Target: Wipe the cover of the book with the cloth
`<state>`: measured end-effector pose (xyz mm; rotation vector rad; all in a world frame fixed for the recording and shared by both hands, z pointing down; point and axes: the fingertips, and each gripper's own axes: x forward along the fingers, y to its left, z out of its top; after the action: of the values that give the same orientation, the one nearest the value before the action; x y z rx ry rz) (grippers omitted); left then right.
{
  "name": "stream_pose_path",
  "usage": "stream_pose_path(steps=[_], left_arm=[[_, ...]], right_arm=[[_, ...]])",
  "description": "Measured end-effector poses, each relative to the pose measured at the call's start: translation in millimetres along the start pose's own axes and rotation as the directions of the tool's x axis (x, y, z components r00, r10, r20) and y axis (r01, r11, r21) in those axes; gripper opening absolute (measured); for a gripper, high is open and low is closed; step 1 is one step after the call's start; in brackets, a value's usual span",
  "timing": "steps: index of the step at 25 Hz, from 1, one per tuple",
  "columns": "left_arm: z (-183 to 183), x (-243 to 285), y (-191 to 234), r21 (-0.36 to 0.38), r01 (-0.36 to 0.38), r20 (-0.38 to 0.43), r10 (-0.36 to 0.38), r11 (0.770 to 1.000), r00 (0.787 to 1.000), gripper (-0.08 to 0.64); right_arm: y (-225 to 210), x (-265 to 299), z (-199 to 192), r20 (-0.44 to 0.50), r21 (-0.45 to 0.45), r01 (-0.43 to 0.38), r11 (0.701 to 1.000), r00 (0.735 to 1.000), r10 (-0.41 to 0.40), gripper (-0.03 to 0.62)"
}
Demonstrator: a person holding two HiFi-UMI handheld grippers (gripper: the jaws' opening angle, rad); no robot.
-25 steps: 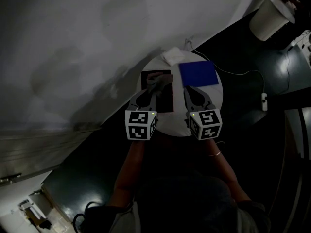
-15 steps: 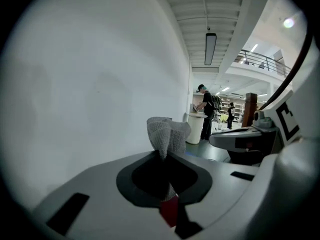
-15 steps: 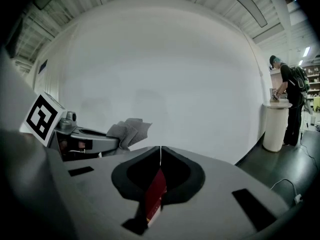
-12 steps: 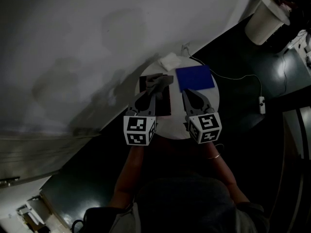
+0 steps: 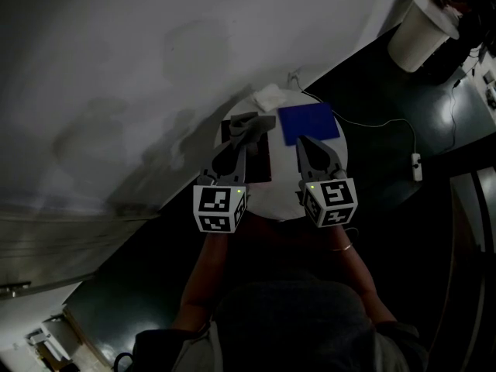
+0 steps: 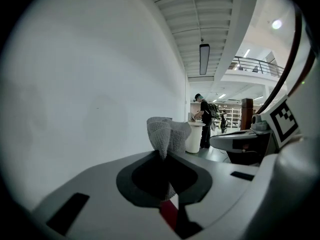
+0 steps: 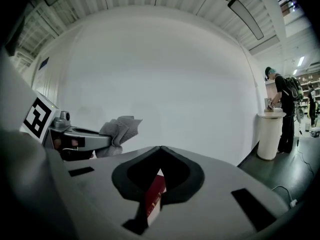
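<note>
White wall (image 5: 155, 68), dark floor (image 5: 380, 192) (glossy), round white table (image 5: 283, 177), ceiling strip light (image 6: 204, 59).

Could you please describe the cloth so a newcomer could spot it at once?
Find the round white table by the wall. Over the dark book on its left side, the left gripper pinches a grey cloth. Unlike the white wad nearby, it is grey and held.

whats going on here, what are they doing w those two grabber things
A person holds a claw in each hand over a small round table. The left claw is shut on a grey cloth, held over the dark book. The right claw is shut and empty, near a blue book.
</note>
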<state>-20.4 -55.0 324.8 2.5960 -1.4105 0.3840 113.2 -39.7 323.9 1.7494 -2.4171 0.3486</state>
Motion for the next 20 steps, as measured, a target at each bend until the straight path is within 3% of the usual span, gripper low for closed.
stream_pose_path(steps=[20], left_arm=[[2.4,0.0,-4.1,-0.003,-0.007,0.012,0.007,1.0,1.0,0.034]], right_arm=[[-9.6,-9.0,2.5,0.024,0.004,0.011,1.0,1.0,-0.011,0.028]])
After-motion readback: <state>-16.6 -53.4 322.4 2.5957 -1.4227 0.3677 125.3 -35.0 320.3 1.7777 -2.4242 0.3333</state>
